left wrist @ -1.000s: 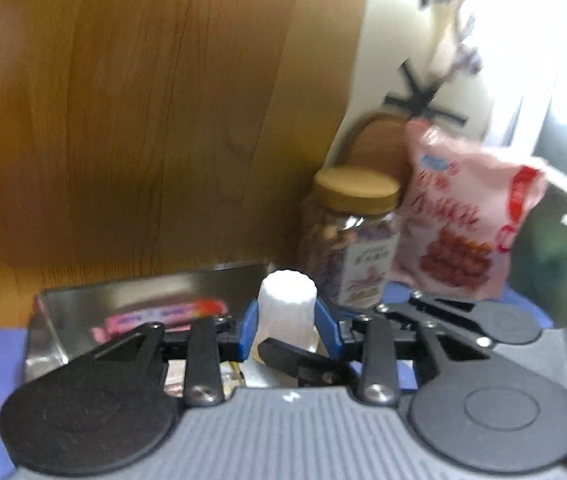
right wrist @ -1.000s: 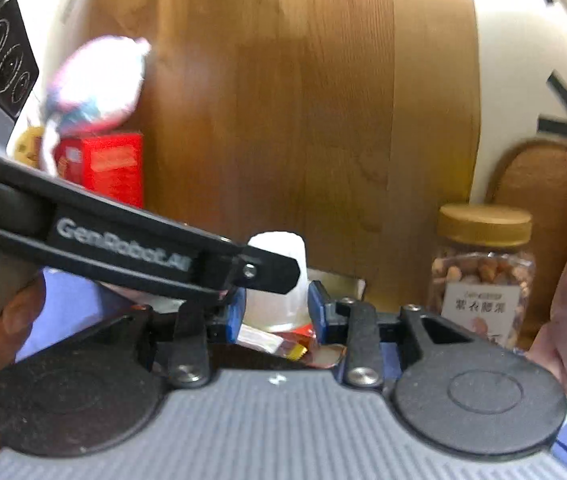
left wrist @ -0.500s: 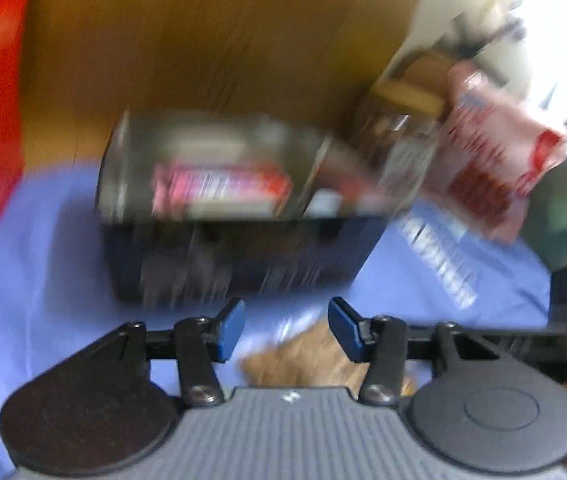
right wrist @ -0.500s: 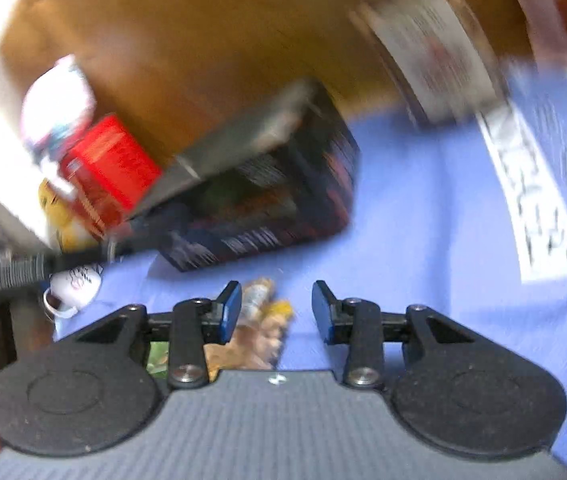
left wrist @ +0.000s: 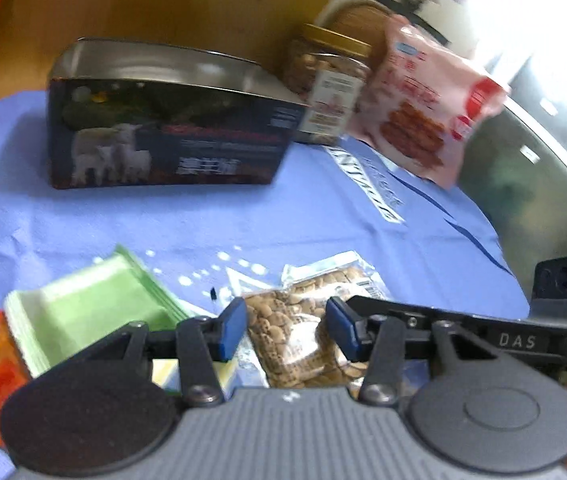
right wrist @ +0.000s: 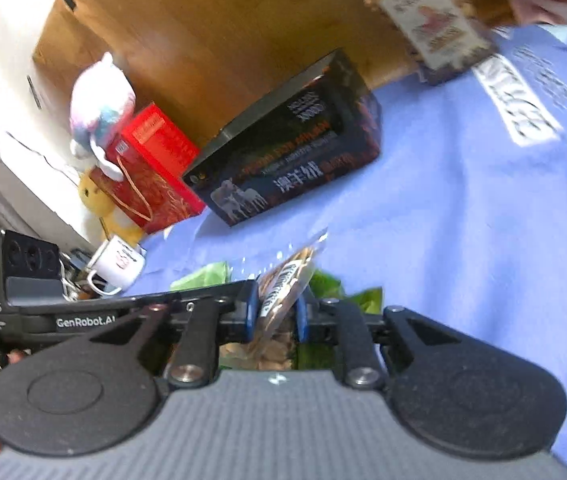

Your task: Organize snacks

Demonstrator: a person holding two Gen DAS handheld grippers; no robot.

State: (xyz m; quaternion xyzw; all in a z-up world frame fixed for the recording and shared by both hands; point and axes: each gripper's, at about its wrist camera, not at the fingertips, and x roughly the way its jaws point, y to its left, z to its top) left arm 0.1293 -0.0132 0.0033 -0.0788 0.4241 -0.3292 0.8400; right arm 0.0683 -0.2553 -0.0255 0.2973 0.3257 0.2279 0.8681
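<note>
Right gripper (right wrist: 274, 314) pinches a clear cookie packet (right wrist: 283, 280) between nearly closed blue pads, the packet standing on edge with its long axis running away from the wrist. Left gripper (left wrist: 287, 326) hangs spread and empty just above a second cookie packet (left wrist: 303, 332) lying flat on the blue cloth (left wrist: 323, 208), beside a green packet (left wrist: 95, 308). Beyond both, straight ahead and well apart, sits the open dark tin (left wrist: 171, 120), likely the destination; the loaded right side seems readier to carry.
</note>
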